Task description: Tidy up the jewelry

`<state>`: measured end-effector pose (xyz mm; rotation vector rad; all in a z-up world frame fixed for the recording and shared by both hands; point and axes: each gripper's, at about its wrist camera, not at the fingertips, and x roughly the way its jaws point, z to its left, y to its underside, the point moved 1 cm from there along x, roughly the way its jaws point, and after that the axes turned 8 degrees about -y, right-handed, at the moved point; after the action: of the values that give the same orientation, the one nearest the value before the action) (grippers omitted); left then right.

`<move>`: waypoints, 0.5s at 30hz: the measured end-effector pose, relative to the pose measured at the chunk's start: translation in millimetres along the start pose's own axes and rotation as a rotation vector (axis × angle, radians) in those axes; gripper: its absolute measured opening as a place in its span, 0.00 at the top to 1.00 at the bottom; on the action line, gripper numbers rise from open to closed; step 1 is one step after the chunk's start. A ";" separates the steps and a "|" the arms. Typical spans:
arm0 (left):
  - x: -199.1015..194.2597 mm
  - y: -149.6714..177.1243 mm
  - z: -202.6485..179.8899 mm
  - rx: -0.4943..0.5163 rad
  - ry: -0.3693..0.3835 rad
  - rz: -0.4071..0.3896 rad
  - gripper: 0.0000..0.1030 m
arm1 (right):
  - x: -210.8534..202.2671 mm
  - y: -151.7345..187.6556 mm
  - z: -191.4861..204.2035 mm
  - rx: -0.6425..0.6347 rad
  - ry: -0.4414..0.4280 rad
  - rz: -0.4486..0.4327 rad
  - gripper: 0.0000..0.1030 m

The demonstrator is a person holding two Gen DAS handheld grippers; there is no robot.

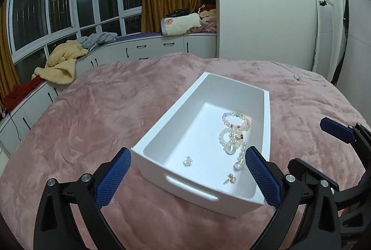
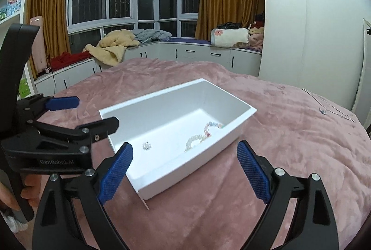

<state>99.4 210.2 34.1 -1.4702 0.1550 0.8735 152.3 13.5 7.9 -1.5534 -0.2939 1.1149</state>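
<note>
A white box (image 1: pixel 160 125) (image 2: pixel 167 189) lies on the pink blanket. In it are a pastel bead bracelet (image 1: pixel 236 120) (image 2: pixel 214 125), a clear bead bracelet (image 1: pixel 228 137) (image 2: pixel 192 142), a pearl strand (image 1: pixel 241 157), a small crystal flower (image 1: pixel 187 160) (image 2: pixel 147 145) and a gold earring (image 1: pixel 229 178). My left gripper (image 1: pixel 187 170) is open and empty, its pads either side of the box's near end. My right gripper (image 2: pixel 184 160) is open and empty, above the box's near side. A thin silver necklace (image 2: pixel 324 108) (image 1: pixel 299 77) lies on the blanket far right.
The pink blanket (image 1: pixel 97 106) covers the bed. The other gripper shows in each view: the right one (image 1: pixel 343 131), the left one (image 2: pixel 58 125). White cabinets (image 2: pixel 201 53) with heaped clothes run under the windows behind.
</note>
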 end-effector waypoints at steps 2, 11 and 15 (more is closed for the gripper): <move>0.7 3.8 -1.4 0.008 -0.017 0.001 0.03 | 0.8 3.2 1.0 0.000 0.004 0.002 0.13; 0.9 18.1 13.4 -0.026 -0.068 -0.010 0.03 | -1.4 7.7 0.1 0.000 0.020 -0.024 0.13; -0.3 22.7 16.3 -0.024 -0.061 -0.007 0.03 | -1.3 8.3 1.1 -0.002 0.022 -0.024 0.13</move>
<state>79.1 221.6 18.8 -1.4636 0.0945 0.9164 147.7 10.6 1.4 -1.5596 -0.2981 1.0781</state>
